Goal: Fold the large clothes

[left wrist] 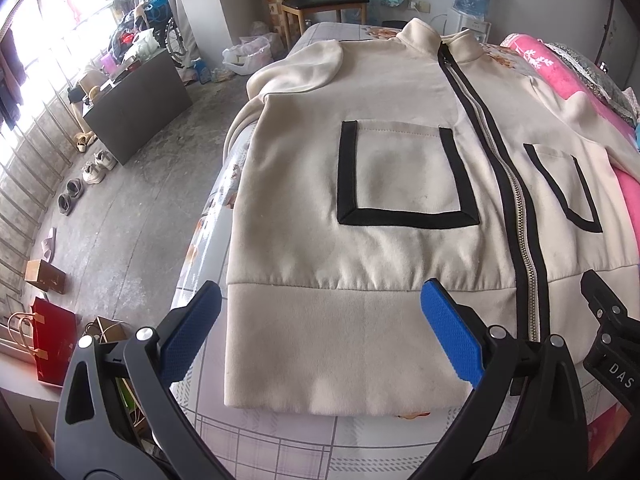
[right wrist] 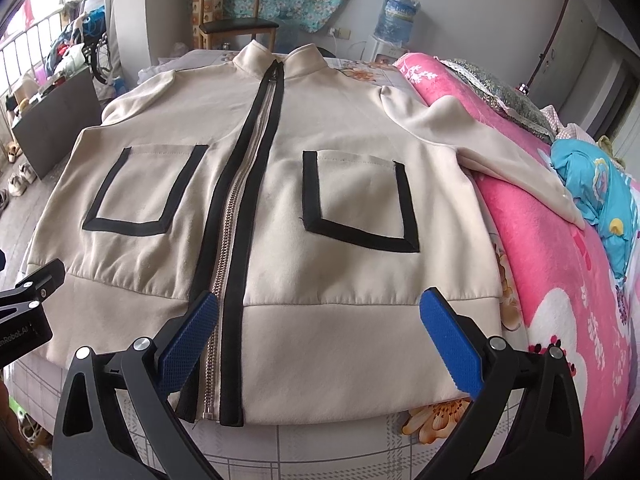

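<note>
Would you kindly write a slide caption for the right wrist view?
Open right gripper hovers over the hem of a zipped cream jacket laid flat on the bed, pink blanket alongside.

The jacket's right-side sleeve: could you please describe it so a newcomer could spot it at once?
Find the cream jacket lying zipped on the bed. Its sleeve on the right tool's side stretches out over the pink blanket; the other sleeve lies folded across the shoulder.

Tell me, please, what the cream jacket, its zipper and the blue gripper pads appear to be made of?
The jacket looks like soft matte fleece or sweatshirt knit: it gathers in soft folds above the hem band. Its zipper seems metal, with silvery glinting teeth between black tape. The blue pads look like rubber or textured plastic, given their fine grid pattern; the look leaves that open.
</note>
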`<state>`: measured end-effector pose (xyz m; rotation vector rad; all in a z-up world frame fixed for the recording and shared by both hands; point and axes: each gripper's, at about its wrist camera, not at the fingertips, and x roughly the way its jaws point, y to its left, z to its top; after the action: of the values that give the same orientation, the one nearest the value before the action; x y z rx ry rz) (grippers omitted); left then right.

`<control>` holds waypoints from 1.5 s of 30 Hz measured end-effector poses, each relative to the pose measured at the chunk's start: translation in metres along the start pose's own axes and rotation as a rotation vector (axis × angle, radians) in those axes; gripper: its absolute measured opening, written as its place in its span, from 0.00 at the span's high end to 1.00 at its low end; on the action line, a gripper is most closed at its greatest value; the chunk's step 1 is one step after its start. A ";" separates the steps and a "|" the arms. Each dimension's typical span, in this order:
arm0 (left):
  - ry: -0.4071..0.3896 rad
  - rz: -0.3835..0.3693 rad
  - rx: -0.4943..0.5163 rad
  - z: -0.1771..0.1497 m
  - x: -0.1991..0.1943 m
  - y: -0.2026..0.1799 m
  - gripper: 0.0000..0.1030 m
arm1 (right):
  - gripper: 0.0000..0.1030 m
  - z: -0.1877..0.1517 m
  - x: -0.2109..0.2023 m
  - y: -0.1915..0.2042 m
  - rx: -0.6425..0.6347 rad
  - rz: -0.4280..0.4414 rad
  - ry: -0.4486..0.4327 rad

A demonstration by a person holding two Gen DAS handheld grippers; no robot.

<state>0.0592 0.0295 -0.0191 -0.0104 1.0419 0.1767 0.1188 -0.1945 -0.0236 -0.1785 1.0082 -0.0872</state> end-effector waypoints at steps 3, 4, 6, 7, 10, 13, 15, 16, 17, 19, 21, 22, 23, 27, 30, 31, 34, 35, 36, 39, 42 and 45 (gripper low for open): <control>0.002 0.000 0.002 0.000 0.000 -0.002 0.07 | 0.05 0.000 0.000 0.000 0.002 0.000 0.002; 0.003 0.001 0.003 0.000 0.001 -0.001 0.07 | 0.05 0.000 0.000 0.000 0.002 -0.001 0.001; 0.005 0.003 0.005 0.000 0.000 -0.003 0.07 | 0.05 0.001 0.001 -0.001 0.001 -0.002 0.001; 0.005 0.002 0.005 0.000 0.000 -0.003 0.07 | 0.05 0.001 0.001 -0.002 0.001 -0.003 0.001; 0.004 0.002 0.006 0.000 0.000 -0.003 0.07 | 0.05 0.002 0.003 -0.003 0.002 -0.006 -0.001; 0.005 0.003 0.006 0.000 0.000 -0.004 0.07 | 0.05 0.002 0.003 -0.004 0.001 -0.008 -0.001; 0.005 0.004 0.007 0.000 0.000 -0.004 0.07 | 0.05 0.002 0.003 -0.004 0.001 -0.008 -0.001; 0.005 0.004 0.007 0.000 0.000 -0.004 0.07 | 0.05 0.002 0.003 -0.004 0.001 -0.008 -0.001; 0.005 0.004 0.007 0.000 0.000 -0.004 0.07 | 0.05 0.002 0.004 -0.004 0.001 -0.009 -0.001; 0.006 0.003 0.006 0.000 0.000 -0.004 0.07 | 0.05 0.002 0.002 -0.004 0.000 -0.010 -0.002; 0.006 0.004 0.005 0.000 0.000 -0.004 0.07 | 0.05 0.002 0.002 -0.004 -0.001 -0.011 -0.003; 0.005 0.004 0.006 0.000 0.000 -0.004 0.07 | 0.05 0.003 0.002 -0.004 -0.002 -0.012 -0.004; 0.005 0.003 0.007 0.000 0.000 -0.004 0.07 | 0.05 0.003 0.002 -0.005 -0.003 -0.013 -0.005; 0.005 0.004 0.007 0.000 0.000 -0.004 0.07 | 0.05 0.003 0.002 -0.004 -0.006 -0.015 -0.005; 0.006 0.003 0.007 0.000 0.000 -0.005 0.07 | 0.05 0.004 0.002 -0.004 -0.006 -0.015 -0.005; 0.006 0.002 0.007 0.000 0.000 -0.004 0.07 | 0.05 0.003 0.002 -0.003 -0.005 -0.016 -0.006; 0.008 -0.014 0.009 0.002 0.000 -0.004 0.07 | 0.05 0.005 0.002 -0.002 -0.012 -0.018 -0.009; 0.011 -0.028 0.006 0.003 0.001 -0.002 0.07 | 0.05 0.007 0.002 -0.002 -0.016 -0.019 -0.011; 0.012 -0.042 0.000 0.005 0.002 0.000 0.07 | 0.05 0.009 0.003 -0.002 -0.021 -0.019 -0.014; -0.013 -0.097 -0.009 0.012 0.003 0.006 0.07 | 0.05 0.018 0.006 0.002 -0.035 -0.006 -0.032; -0.056 -0.206 -0.039 0.023 0.003 0.020 0.07 | 0.05 0.034 0.014 0.005 -0.044 0.035 -0.052; -0.108 -0.269 -0.112 0.042 0.006 0.047 0.07 | 0.05 0.057 0.020 0.010 -0.060 0.090 -0.089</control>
<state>0.0907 0.0804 0.0008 -0.2390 0.9117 -0.0087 0.1772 -0.1812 -0.0128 -0.1902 0.9294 0.0332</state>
